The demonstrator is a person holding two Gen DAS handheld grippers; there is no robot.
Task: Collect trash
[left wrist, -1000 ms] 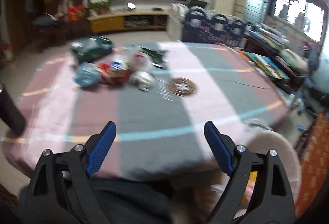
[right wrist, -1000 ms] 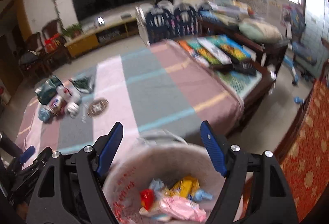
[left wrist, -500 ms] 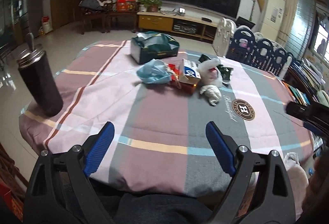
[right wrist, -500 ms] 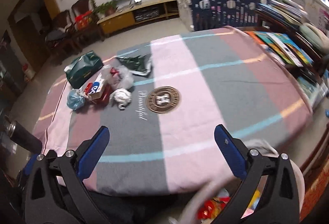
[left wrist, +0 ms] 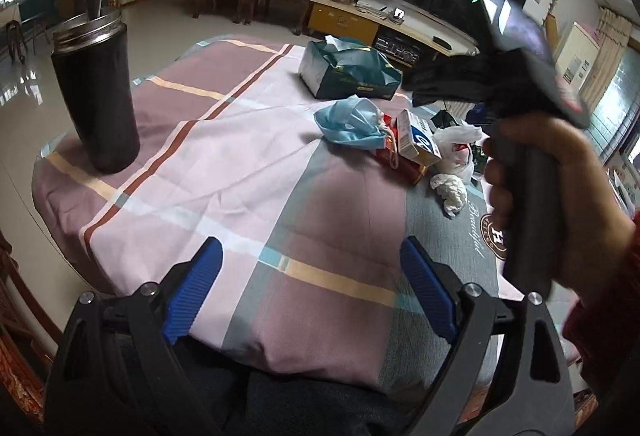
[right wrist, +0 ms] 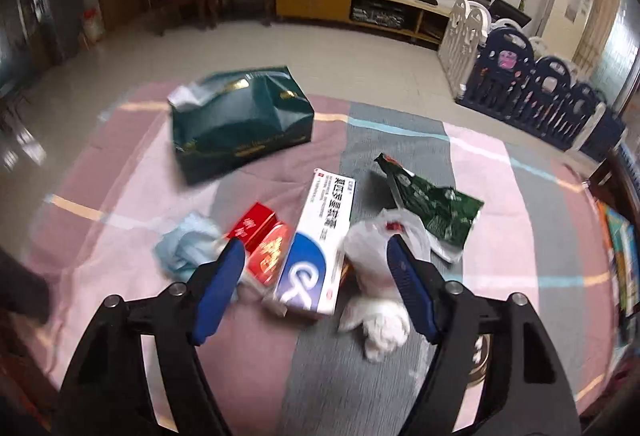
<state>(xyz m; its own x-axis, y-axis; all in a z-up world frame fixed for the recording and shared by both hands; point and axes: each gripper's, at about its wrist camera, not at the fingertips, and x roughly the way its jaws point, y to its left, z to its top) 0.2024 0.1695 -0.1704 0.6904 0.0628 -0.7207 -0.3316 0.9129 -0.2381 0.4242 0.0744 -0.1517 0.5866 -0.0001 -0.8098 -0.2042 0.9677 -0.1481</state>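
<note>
**Right fingers closing in above the litter pile**

The right gripper (right wrist: 312, 276) is hovering over the heap with its blue fingers (right wrist: 218, 290) partly spread and gripping nothing; they have just been narrowing. Between them, lower down, a white-and-blue cardboard medicine box (right wrist: 316, 256) is lying on the striped cloth of the desk (right wrist: 500, 196), flanked by a red carton (right wrist: 266, 250), a crumpled pale-blue face mask (right wrist: 182, 246), a thin white plastic bag (right wrist: 384, 236) and a wad of white tissue (right wrist: 380, 328). Only this view is showing the torn dark-green foil wrapper (right wrist: 432, 204) behind the bag.

The left gripper (left wrist: 312, 288) is hanging wide open and empty near the desk's front edge, well short of the heap. Its camera alone is catching the tall dark tumbler with a steel rim (left wrist: 96, 92) and the person's right hand (left wrist: 560, 204) around the other tool's handle. A dark-green tissue box (left wrist: 348, 72) is sitting behind the pile.
</note>
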